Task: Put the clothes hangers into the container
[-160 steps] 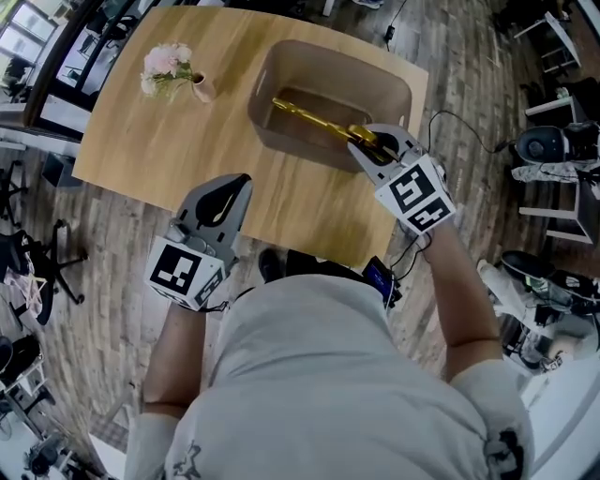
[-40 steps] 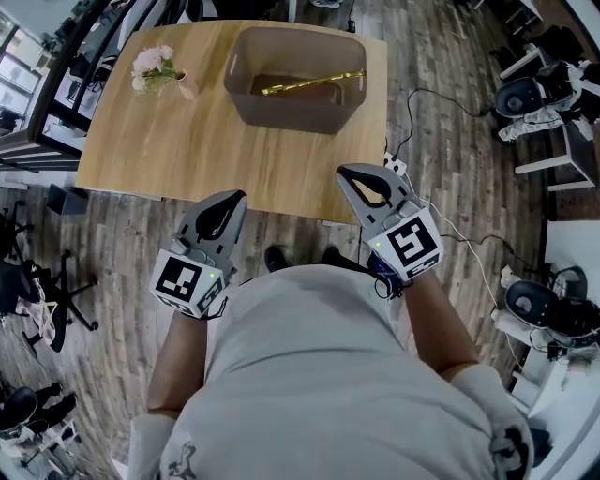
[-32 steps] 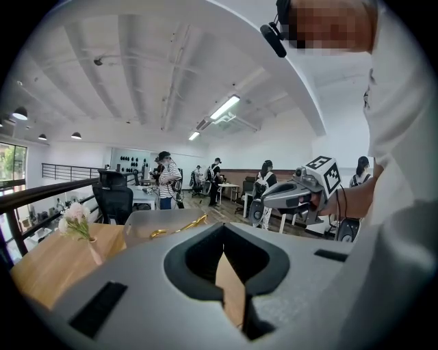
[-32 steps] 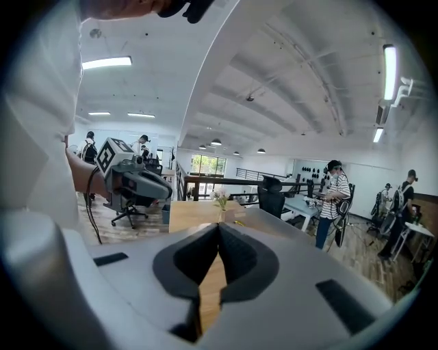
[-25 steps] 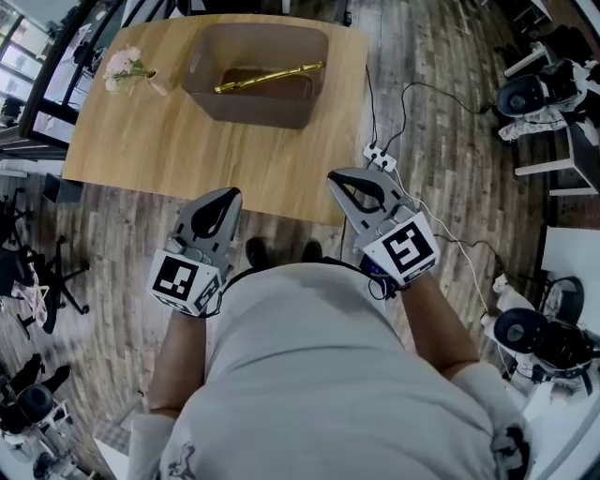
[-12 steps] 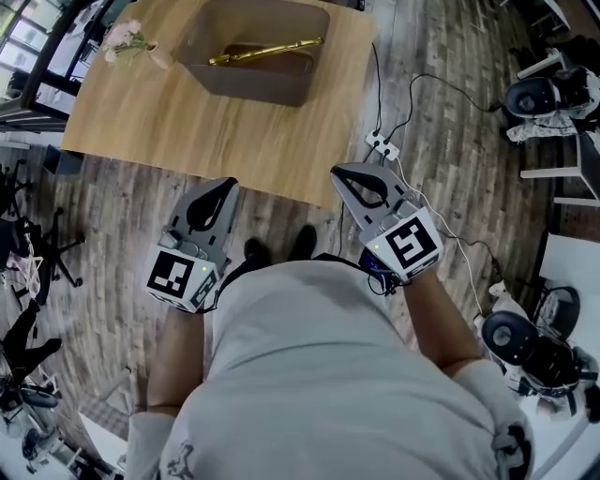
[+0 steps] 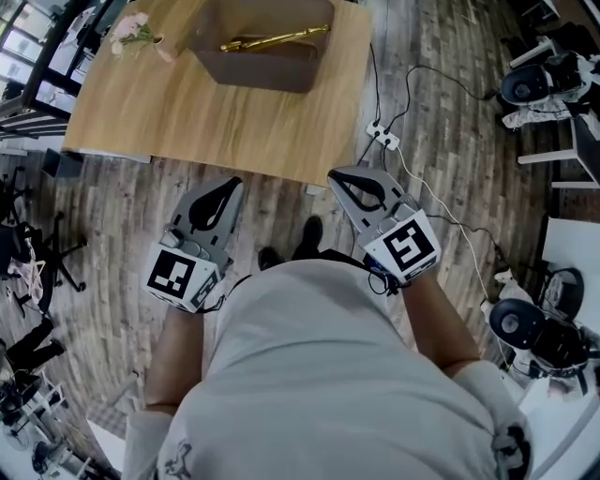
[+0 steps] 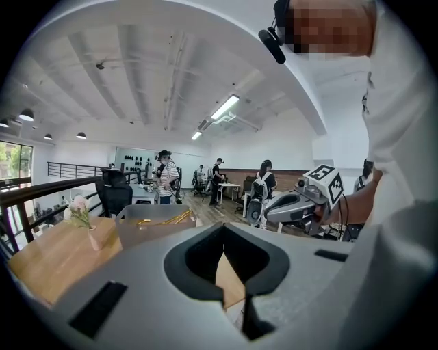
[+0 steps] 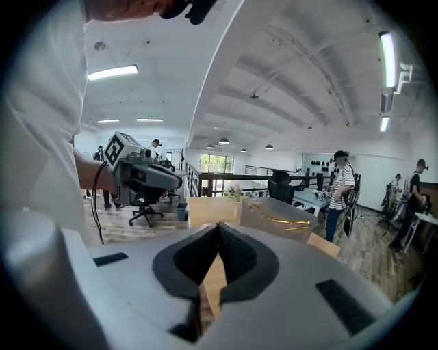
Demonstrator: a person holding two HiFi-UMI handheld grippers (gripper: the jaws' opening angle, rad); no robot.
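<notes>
Head view, left to right.

- Far left: a black office chair [image 7: 37, 267] on a star base. It stands on a floor [image 7: 112, 211] of grey-brown planks with a coarse grain.
- Upper left: the table [image 7: 169, 112] is pale wood with a smooth top and rounded corners. A small vase of pink flowers [image 7: 136, 28] sits at its far left end.
- Top centre: the container [image 7: 272, 73] is a taupe plastic tub, rectangular with soft corners and matt walls. It stands on the far part of the table and is cut off by the frame edge.
- Inside it lies a clothes hanger [image 7: 277, 39], slim, glossy gold metal, aslant across the tub.
- Left gripper [image 7: 228, 184]: a grey moulded shell with black rubbery pads. Its own view shows the jaws together at the tips, leaving a teardrop-shaped gap behind them with nothing in it. It is held over the floor, short of the table's near edge and well apart from the container.
- Centre bottom: the person's light grey shirt [image 7: 309, 375], soft and creased.
- Right gripper [image 7: 336, 176]: same build. The jaws are closed tip to tip and empty, also over the floor near the table's right corner.
- Right of that: a white power strip [image 7: 380, 137] lies on the planks, with thin cables [image 7: 441, 211] trailing away.
</notes>
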